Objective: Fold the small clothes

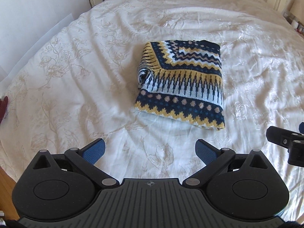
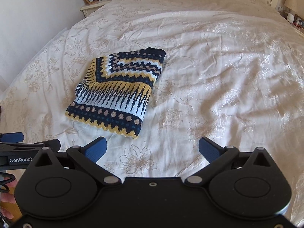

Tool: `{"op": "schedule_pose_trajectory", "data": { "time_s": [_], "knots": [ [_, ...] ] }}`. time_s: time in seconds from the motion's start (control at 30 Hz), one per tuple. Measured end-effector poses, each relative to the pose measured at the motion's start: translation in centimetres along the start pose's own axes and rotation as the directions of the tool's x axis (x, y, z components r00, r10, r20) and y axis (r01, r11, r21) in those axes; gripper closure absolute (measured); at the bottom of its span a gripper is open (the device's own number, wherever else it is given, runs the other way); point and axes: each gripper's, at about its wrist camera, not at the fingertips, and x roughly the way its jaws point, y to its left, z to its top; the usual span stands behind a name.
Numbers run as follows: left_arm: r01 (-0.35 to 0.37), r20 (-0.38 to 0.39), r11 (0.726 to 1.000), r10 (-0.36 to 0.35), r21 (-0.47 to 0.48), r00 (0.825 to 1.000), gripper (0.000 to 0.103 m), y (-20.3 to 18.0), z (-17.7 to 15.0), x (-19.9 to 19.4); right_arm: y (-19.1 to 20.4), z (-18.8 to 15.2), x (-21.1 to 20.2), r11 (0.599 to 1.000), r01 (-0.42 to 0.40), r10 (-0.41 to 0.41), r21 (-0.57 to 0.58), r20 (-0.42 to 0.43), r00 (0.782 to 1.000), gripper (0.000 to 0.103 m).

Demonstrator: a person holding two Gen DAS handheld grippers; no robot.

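Already folded, knit sweater lies centre frame: soft, thick, light, non-slip; best pinched at near hem corners. Left gripper and right gripper both gape wide, empty.

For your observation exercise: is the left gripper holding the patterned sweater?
No, the left gripper is open with nothing in it, and the folded sweater lies apart on the bedspread.

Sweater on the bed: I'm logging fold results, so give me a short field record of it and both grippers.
item: patterned knit sweater, navy, yellow and white
state: folded into a compact rectangle, lying flat
surface: cream floral bedspread
left gripper: open, empty, short of the sweater
right gripper: open, empty, clear of the sweater
contact: neither gripper touches the sweater
background: nightstand with clock and photo frame
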Motion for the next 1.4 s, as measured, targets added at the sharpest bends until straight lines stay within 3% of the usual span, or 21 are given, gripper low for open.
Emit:
{"op": "schedule_pose_trajectory", "data": {
  "time_s": [0.3, 0.83, 1.27, 1.4],
  "knots": [
    [0.009, 0.011, 1.0, -0.009, -0.007, 1.0, 0.0, 0.1, -0.3, -1.2, 0.1, 0.2, -1.2, 1.0, -0.004, 0.004, -0.008, 0.025, 1.0, 0.001],
    [-0.022, 0.002, 0.998, 0.022, 0.061, 1.0, 0.001, -1.3, 0.1, -1.9, 0.5, 0.1, -1.5, 1.0, 0.023, -0.023, -0.004, 0.021, 1.0, 0.001],
    [-0.018, 0.009, 0.999, 0.018, 0.037, 1.0, 0.001, -1.5, 0.4, -2.4, 1.4, 0.0, -1.1, 0.999, 0.032, -0.032, -0.012, 0.0, 0.999, 0.001],
    [-0.05, -0.001, 0.998, 0.05, 0.047, 0.999, 0.001, -1.6, 0.5, -2.3, 1.6, 0.2, -0.9, 0.998, 0.056, -0.056, -0.02, -0.007, 0.998, 0.001]
  ]
}}
